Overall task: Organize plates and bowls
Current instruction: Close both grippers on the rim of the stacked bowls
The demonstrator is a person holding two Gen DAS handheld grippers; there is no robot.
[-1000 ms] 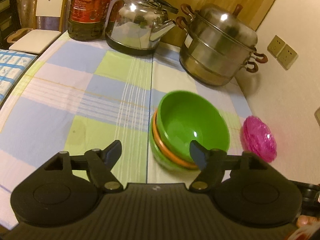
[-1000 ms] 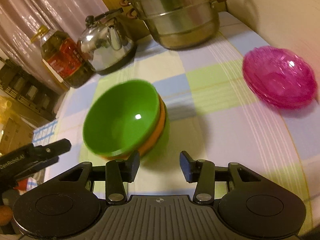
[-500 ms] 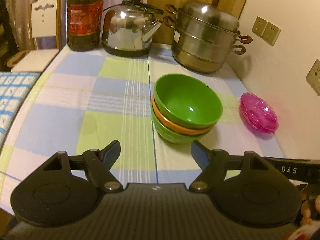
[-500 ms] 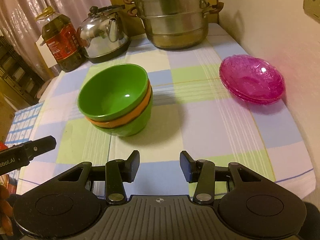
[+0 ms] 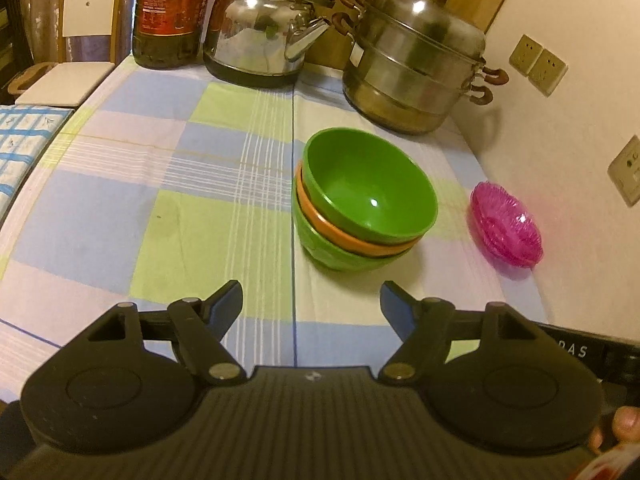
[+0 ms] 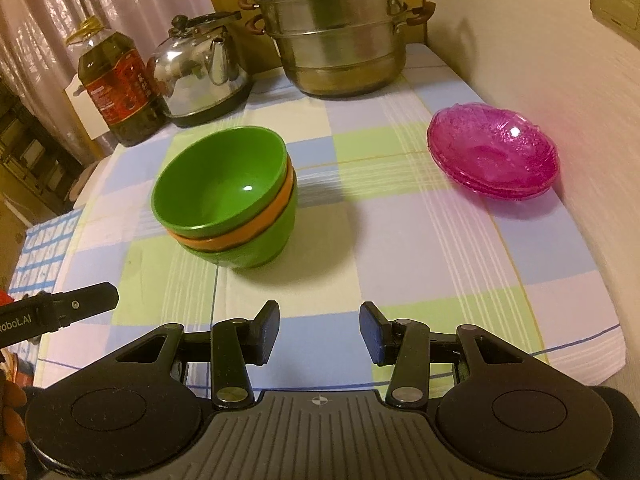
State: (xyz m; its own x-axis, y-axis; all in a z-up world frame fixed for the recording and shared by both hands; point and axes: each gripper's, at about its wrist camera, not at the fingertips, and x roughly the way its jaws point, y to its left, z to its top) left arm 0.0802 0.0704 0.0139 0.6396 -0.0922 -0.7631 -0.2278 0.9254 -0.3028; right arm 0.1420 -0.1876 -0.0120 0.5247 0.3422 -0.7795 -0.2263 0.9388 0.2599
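- At lower centre of its own view, your left gripper [image 5: 311, 300] stood wide apart, empty.
- The 3 stacked bowls [image 6: 224, 196] sat tilted at centre left; nudging them could've toppled them.
- Your right gripper [image 6: 319, 330] was half apart, empty.
- The pink plates [image 6: 493, 156] lay upper right, near the wall.

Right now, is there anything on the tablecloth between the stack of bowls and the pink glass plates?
No. In the right wrist view only bare checked tablecloth lies between the stack of bowls and the pink glass plates.
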